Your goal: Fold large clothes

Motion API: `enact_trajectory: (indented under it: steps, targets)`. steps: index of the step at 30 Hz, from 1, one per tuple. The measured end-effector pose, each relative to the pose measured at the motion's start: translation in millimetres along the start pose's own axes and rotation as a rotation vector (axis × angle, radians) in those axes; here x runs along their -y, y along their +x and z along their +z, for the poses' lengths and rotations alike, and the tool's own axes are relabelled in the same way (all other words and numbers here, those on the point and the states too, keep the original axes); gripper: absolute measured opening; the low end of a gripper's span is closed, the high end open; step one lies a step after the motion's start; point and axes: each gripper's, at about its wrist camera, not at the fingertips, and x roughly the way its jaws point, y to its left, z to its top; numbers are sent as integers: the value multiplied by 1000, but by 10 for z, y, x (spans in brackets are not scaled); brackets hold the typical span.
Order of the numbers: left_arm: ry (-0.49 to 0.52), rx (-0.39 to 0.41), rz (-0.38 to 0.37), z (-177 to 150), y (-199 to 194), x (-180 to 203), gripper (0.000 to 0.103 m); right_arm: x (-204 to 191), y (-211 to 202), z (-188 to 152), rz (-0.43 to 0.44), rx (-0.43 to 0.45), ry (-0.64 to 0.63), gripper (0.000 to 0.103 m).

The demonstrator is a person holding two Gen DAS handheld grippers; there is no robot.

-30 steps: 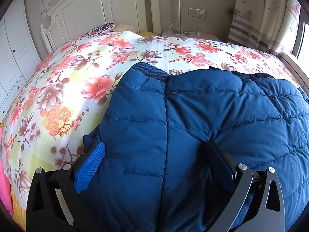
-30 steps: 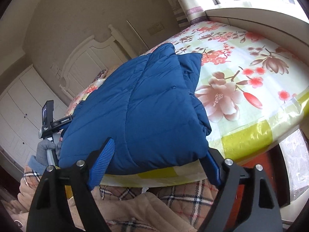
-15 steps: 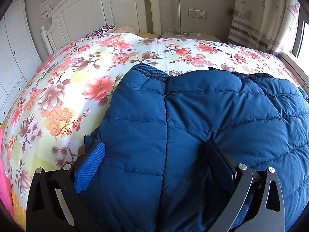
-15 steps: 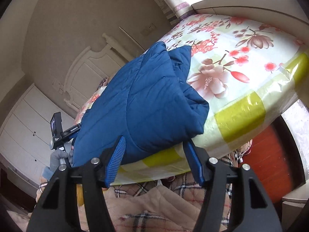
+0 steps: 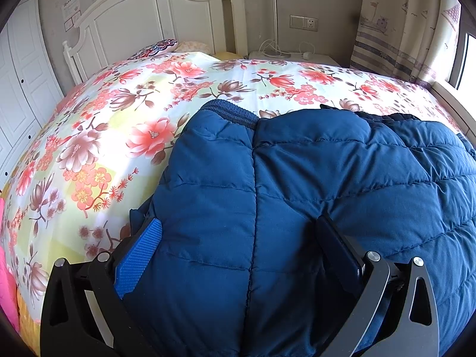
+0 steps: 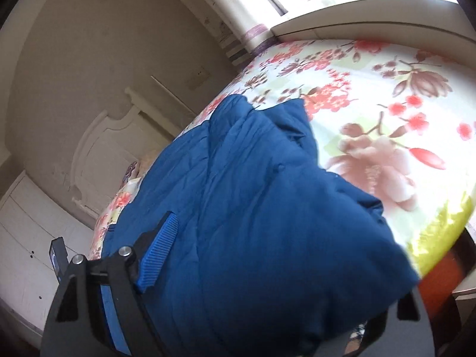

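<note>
One blue quilted jacket (image 5: pixel 312 196) lies folded on the bed (image 5: pixel 125 125), over the near edge, and there is only this one garment on the floral bedspread. No box, basket or other container shows in either view; the bed alone carries the jacket.

In the left wrist view the left tongs (image 5: pixel 238 238) stand wide with a thick bulge of the jacket filling the gap; the blue pad (image 5: pixel 139 255) at 8 o'clock and the dark finger at 4 o'clock both press into the padding, so they hold the jacket. A ribbed collar edge (image 5: pixel 229 111) shows at 12 o'clock of the jacket.

In the right wrist view the right tongs (image 6: pixel 276 294) are opening, with the jacket (image 6: pixel 261 208) between them. Only one of its two fingers is plain, the blue ribbed one (image 6: pixel 157 255) at 8 o'clock, lying against the cloth; the other, at 4 o'clock, is largely hidden under the jacket's corner, so I cannot tell whether the pads press on it.

Counted: one headboard (image 5: pixel 154 20) at 11 o'clock, two pillows (image 5: pixel 162 47) peeking out beneath it, one wall socket (image 5: pixel 303 23) at 1 o'clock, one curtain (image 5: pixel 398 26) at 2 o'clock, one white wardrobe (image 5: pixel 17 83) at 9 o'clock
</note>
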Motion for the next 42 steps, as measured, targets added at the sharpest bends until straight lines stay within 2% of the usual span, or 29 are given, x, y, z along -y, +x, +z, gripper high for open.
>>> enact_trajectory:
  steps: [1,3,5,7,9,11,12,14,15,16,18,20,22,24,26,28,29,30,32,34,35,36,37,40,42]
  targets:
    - [-5,8,-4,-3,-19,-7,99,-15,19,-4,-18,23,-13,64]
    - [-4,25,-9,6,-84,-4,99,-23,-8,-22,9,54,-44,44]
    - [3,84,-4,4,-301,41,98,-41,-83,-15,17,74,-77,36]
    - [17,153,-74,-9,-630,164,98,-78,-118,-3,15,85,-99,35]
    - [131,201,-119,-70,-975,470,99,-100,-122,9,8,90,-108,35]
    - [215,203,-155,-208,-1132,738,99,-131,-137,18,8,98,-118,35]
    - [251,172,-148,-306,-1107,873,99,-130,-170,23,10,105,-125,35]
    - [343,83,-59,-518,-849,1126,99,-173,-244,28,14,128,-152,34]
    - [378,69,-29,-640,-699,1213,99,-221,-280,32,24,141,-174,34]
    - [338,126,-34,-745,-641,1191,99,-295,-328,39,24,159,-209,34]
    - [313,134,-67,-781,-654,1127,97,-525,-424,43,30,210,-300,34]
    - [299,119,-163,-761,-739,992,96,-813,-515,33,32,270,-398,34]
    - [240,136,-279,-777,-941,740,96,-1203,-598,-5,44,339,-525,34]
    - [116,188,-347,-731,-1177,293,96,-1609,-635,-105,46,386,-656,34]
    - [-25,258,-349,-646,-1372,-216,98,-2136,-616,-311,67,426,-822,34]
    - [-155,333,-286,-537,-1581,-826,98,-2744,-497,-712,65,436,-1052,34]
    - [-186,355,-258,-508,-1651,-1015,98,-2989,-407,-936,61,417,-1162,35]
    - [-224,382,-205,-467,-1752,-1287,98,-3243,-264,-1215,48,374,-1298,37]
    - [-256,400,-157,-421,-1872,-1596,98,-3580,89,-1868,16,260,-1564,39]
    - [-253,401,-129,-380,-1950,-1751,98,-3640,512,-2527,-25,116,-1804,42]
    - [-234,392,-119,-350,-1965,-1769,98,-3574,769,-2884,-73,41,-1926,45]
    - [-211,380,-123,-320,-1955,-1753,98,-3527,867,-3109,-129,121,-1994,41]
    - [-191,368,-133,-311,-1956,-1704,98,-3539,878,-3157,-140,124,-1981,41]
    - [-95,328,-188,-233,-1883,-1463,98,-3534,826,-3010,-93,91,-1908,42]
    - [-6,292,-268,-29,-1797,-1165,98,-3462,770,-2987,-63,109,-1906,42]
